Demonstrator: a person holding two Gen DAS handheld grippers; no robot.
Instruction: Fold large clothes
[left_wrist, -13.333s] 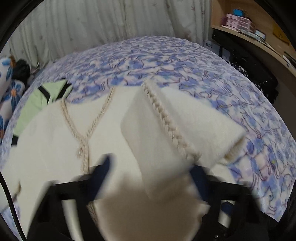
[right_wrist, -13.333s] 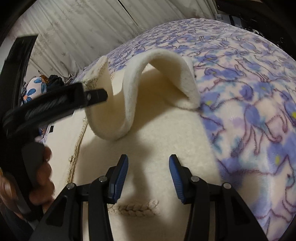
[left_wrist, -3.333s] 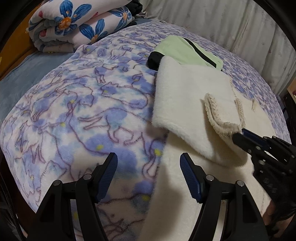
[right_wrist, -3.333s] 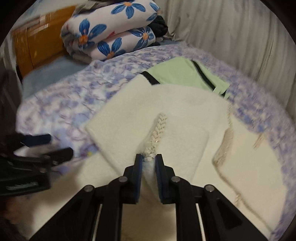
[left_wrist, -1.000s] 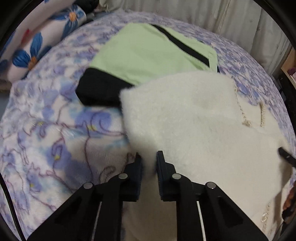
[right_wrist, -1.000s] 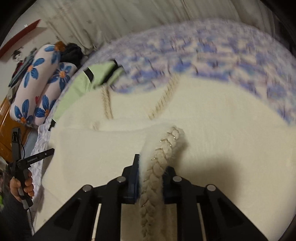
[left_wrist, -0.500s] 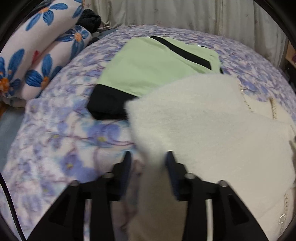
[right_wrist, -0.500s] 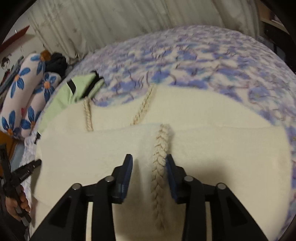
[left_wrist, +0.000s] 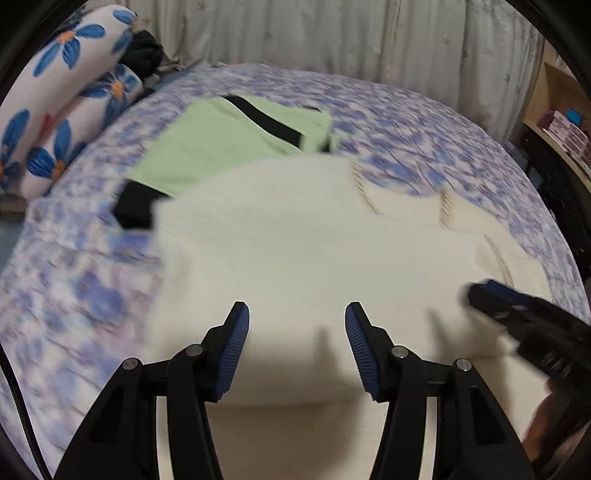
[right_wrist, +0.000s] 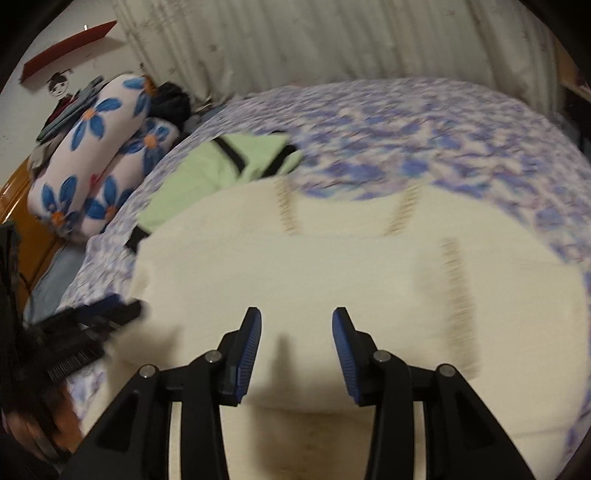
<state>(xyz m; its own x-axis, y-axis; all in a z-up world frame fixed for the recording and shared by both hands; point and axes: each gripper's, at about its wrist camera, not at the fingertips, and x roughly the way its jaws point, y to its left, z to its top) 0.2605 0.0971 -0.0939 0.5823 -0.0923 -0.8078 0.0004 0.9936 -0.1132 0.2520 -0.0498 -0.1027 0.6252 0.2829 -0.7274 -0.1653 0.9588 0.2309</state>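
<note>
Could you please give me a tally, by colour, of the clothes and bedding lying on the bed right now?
Cream: 1, the sweater
Light green with black trim: 1, the top
White with blue flowers: 1, the rolled quilt
Purple and white print: 1, the blanket covering the bed
Total: 4
</note>
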